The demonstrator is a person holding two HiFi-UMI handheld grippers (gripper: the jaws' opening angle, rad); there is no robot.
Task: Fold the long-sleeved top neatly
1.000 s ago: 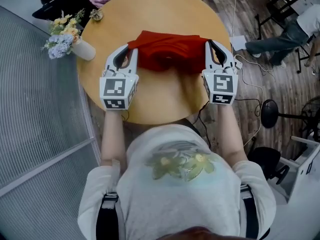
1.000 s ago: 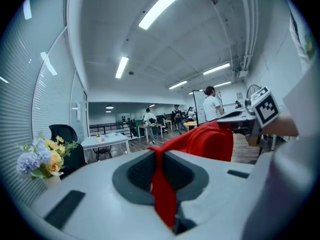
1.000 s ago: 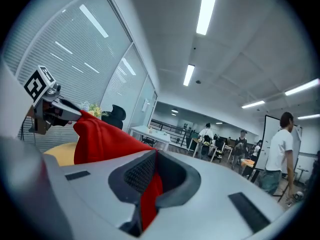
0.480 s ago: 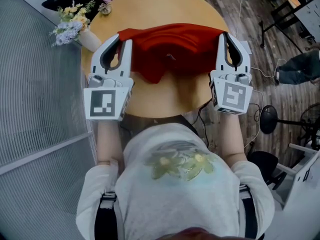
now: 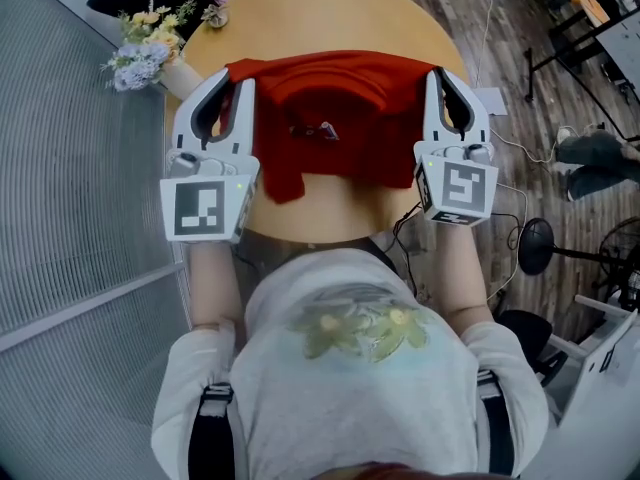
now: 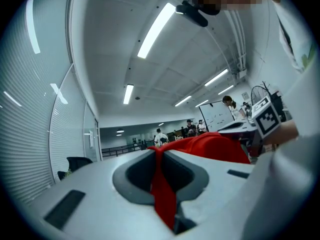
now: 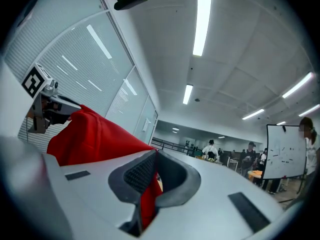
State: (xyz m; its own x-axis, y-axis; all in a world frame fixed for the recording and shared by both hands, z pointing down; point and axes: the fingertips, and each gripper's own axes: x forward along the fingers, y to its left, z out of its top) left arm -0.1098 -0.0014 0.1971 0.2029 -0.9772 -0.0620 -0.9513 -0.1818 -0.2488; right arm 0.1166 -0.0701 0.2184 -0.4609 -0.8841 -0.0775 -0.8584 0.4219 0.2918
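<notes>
Head view: from overhead, facing steeply down onto round table (image 5: 330, 13), near. Left gripper view, right gripper view: set low behind own jaws, looking along them toward ceiling (image 6: 165, 59), very close. Shared by all three: red top (image 5: 340, 88).

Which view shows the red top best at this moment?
The head view: the red top hangs spread between the left gripper and right gripper over the table. Each gripper view shows only a red strip clamped in its jaws.
</notes>
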